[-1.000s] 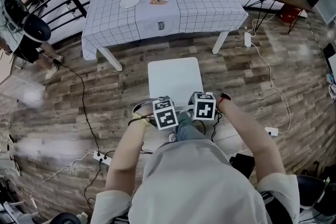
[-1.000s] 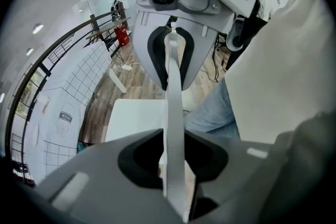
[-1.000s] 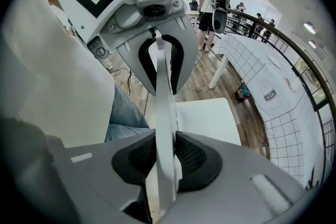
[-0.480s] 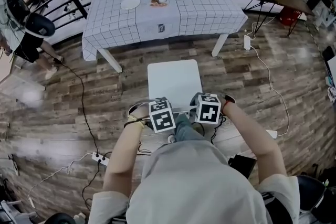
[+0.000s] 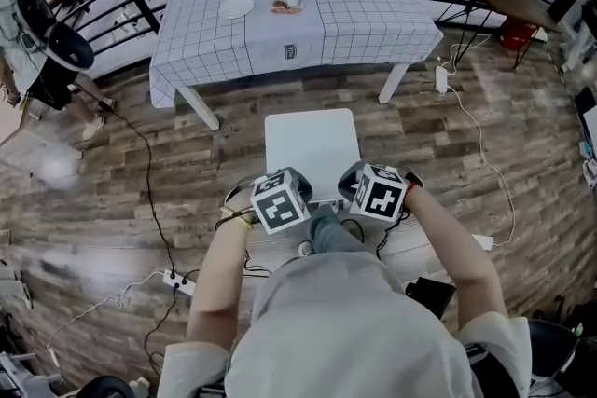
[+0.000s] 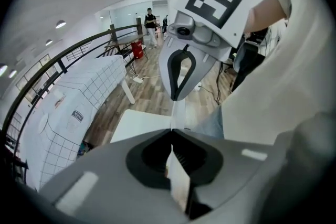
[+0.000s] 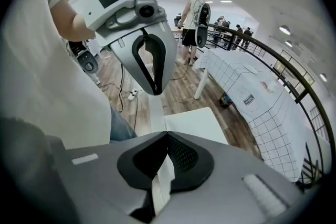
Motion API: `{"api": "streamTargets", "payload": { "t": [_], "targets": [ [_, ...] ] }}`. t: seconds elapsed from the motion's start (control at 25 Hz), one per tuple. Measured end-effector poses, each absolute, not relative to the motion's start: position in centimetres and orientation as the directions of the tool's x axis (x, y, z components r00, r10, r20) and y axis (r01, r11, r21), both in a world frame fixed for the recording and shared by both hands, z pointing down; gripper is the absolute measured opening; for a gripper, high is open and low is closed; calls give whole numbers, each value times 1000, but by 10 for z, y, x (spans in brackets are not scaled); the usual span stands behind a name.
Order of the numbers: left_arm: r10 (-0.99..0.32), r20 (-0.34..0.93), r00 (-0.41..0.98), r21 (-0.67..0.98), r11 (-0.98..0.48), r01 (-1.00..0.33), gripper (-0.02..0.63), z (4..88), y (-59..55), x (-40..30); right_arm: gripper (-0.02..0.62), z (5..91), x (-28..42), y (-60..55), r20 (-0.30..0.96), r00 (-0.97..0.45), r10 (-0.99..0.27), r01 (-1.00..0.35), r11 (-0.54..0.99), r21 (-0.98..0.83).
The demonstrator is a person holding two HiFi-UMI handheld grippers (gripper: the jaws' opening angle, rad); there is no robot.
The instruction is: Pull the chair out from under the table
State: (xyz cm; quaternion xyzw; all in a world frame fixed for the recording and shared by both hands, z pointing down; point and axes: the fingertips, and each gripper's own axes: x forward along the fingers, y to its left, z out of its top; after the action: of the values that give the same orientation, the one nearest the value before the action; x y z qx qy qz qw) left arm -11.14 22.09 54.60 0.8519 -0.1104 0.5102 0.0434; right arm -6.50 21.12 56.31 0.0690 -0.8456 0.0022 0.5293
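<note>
Hovering over the back of the chair (image 5: 311, 144), left gripper (image 6: 171, 132) and right gripper (image 7: 167, 135) have fingers just closed together, gripping nothing; the chair stands clear at the bench's (image 5: 373, 5) 6 o'clock.

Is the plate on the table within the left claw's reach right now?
Probably not: the left claw has just closed on the chair, and the plate lies far across the table.

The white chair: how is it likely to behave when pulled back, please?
The chair looks thin and plain, so probably light. Its backrest, on which the left gripper and right gripper have just closed, seems a stiff slab. Gripped that high, it might tip rather than slide on the plank floor.
</note>
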Motion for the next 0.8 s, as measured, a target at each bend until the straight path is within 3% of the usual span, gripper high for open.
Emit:
{"api": "streamTargets", "payload": {
  "t": [0.36, 0.8],
  "targets": [
    [-258, 775, 577, 17, -904, -426, 11, 529, 198, -105, 0, 547, -72, 183, 827, -505, -247, -311, 946, 93],
    [-576, 554, 601, 106, -667, -737, 11, 499, 151, -118, 0, 511, -73, 147, 620, -603, -501, -639, 769, 0]
  ]
}}
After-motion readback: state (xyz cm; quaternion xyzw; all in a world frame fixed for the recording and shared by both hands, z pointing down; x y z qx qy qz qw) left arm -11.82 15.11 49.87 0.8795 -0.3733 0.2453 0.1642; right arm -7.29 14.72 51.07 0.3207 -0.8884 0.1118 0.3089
